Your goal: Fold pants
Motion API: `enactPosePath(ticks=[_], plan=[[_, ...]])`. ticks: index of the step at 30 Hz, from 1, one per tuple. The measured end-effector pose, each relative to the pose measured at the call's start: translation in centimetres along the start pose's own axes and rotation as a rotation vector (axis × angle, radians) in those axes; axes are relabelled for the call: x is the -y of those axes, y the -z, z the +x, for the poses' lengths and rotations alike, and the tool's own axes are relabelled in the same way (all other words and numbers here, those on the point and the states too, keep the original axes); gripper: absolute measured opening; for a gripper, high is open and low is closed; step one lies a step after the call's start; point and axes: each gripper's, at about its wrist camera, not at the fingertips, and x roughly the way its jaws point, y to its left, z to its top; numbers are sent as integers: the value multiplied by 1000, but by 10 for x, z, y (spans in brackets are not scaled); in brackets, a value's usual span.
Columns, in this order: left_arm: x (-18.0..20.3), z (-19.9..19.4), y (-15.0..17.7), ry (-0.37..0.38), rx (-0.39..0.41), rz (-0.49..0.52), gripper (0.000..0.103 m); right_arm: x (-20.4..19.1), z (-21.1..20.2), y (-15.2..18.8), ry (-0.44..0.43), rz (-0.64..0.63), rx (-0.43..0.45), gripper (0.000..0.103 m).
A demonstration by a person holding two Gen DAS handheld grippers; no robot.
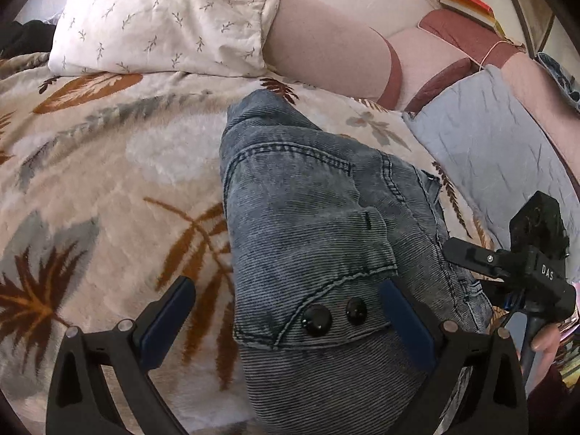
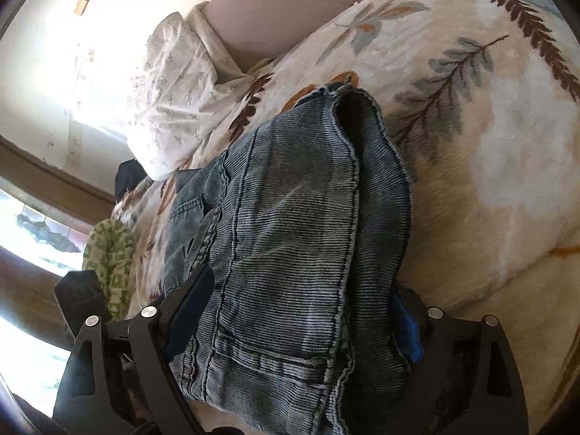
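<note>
- Jeans (image 1: 311,239) lay bunched in a thick folded bundle on the leaf-patterned blanket (image 1: 108,181), below the white pillow (image 1: 163,18).
- Judging by the lumpy layers, the step in hand looked like settling the fold; it would go best with edges squared and the bulge near the pillow pressed flat before any further fold.
- Left gripper (image 1: 286,320) stood wide open, straddling the jeans' buttoned end: one finger rested on the denim beside the two black buttons (image 1: 333,315), the other hung over bare blanket, gripping nothing.
- Right gripper (image 2: 308,322) was spread wide too, the bundle's near edge lying between its fingers; the pads did not look to be pinching the cloth.
- Its far side finger was partly hidden under the jeans' edge.
</note>
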Motion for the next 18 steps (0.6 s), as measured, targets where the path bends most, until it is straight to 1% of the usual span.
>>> enactPosePath(ticks=[5,6,8,10,12,14,16,18], plan=[[3,1,1,57,-11,-19,103,-4,5,3,0,-23,12,90],[5,2,2,68,-13,-12,103,-5,5,4,-7,-25,11,90],[11,1,4,64,-9,20,101,-8,5,5,-18,-32,13,88],[16,0,5,72,-5,44,94,-11,5,6,-28,-44,4,82],[17,-3,5,77,-2,49,91,-16,5,6,-26,-60,6,80],[16,-5,4,86,1,47,87,-21,5,7,-18,-72,11,75],[14,-8,4,95,8,39,80,-25,3,7,-13,-81,19,71],[14,-10,3,97,14,40,76,-29,2,8,-1,-88,29,66]])
